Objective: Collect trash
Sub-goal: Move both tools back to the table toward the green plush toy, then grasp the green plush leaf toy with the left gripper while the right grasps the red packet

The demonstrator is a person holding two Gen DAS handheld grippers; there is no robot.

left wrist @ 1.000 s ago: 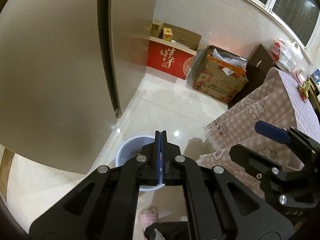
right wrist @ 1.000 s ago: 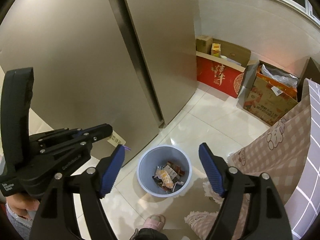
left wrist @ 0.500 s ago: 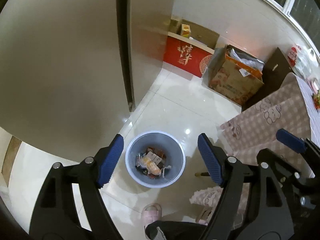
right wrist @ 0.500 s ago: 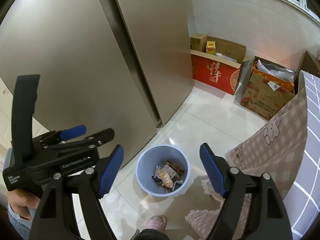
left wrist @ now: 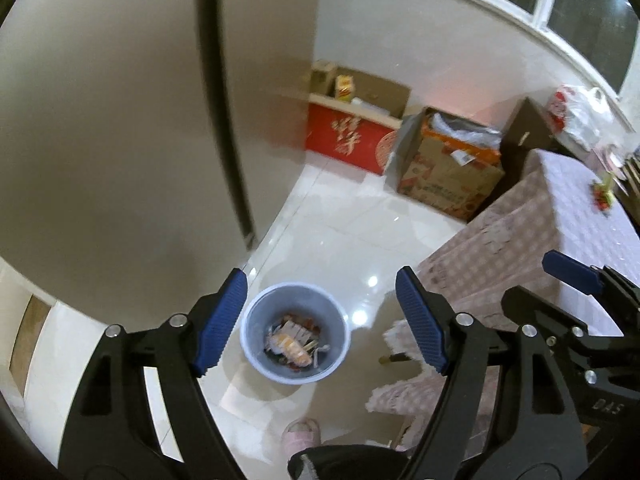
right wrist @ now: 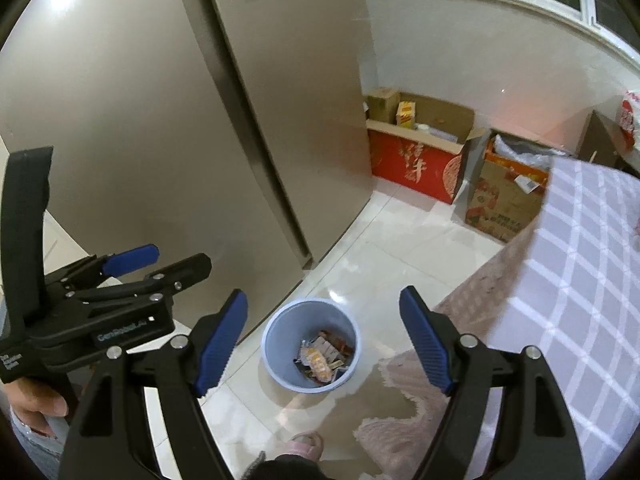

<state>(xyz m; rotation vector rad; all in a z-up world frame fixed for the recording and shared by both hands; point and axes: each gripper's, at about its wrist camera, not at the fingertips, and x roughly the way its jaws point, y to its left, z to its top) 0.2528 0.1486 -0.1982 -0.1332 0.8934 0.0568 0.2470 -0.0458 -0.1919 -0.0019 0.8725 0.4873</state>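
A pale blue bin (left wrist: 260, 320) stands on the white tiled floor, with wrappers and scraps of trash (left wrist: 294, 340) lying in its bottom. My left gripper (left wrist: 320, 276) hangs high above the bin, open, with nothing between its blue pads. In the right wrist view the same bin (right wrist: 280, 328) and trash (right wrist: 322, 354) sit below my right gripper (right wrist: 322, 294), which is also open and holds nothing. The left gripper (right wrist: 172, 260) shows at the left of that view, held by a person's hand (right wrist: 36, 404).
A tall beige fridge (right wrist: 180, 120) rises to the left of the bin. A table with a checked cloth (right wrist: 580, 260) hangs over the right side. A red box (left wrist: 348, 144) and a brown carton (left wrist: 448, 184) stand against the far wall. A pink slipper (left wrist: 302, 436) is near the bottom edge.
The left gripper went from shut to wide open, and the bin's contents came into its view. Both grippers rose, so the bin looks smaller and lower. The right gripper stayed open.
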